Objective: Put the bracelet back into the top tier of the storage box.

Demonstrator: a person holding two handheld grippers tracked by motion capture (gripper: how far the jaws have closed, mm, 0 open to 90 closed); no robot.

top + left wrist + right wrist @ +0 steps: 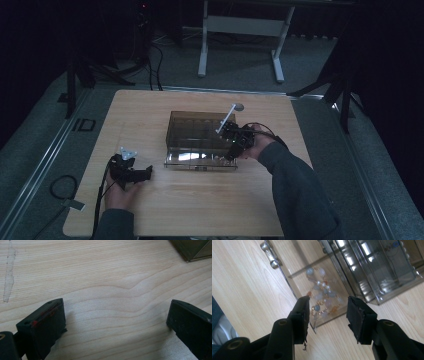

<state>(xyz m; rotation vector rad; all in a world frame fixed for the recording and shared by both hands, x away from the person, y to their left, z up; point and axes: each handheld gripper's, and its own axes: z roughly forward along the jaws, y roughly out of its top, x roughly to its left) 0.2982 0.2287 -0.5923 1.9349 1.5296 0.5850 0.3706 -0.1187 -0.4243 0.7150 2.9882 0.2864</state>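
Smoked clear organiser box (197, 131) sits mid-desk (150, 210), long axis across the desk, its shallow drawer (294, 277) pulled out toward the person. A beaded bracelet (322, 298) lies coiled in the drawer; beads blurred, clasp not discernible. Right claw (327, 308) hovers just above it, released, nothing gripped. Left claw (113, 320) rests apart on bare wood, jaws wide. Box interior is lost to glare.
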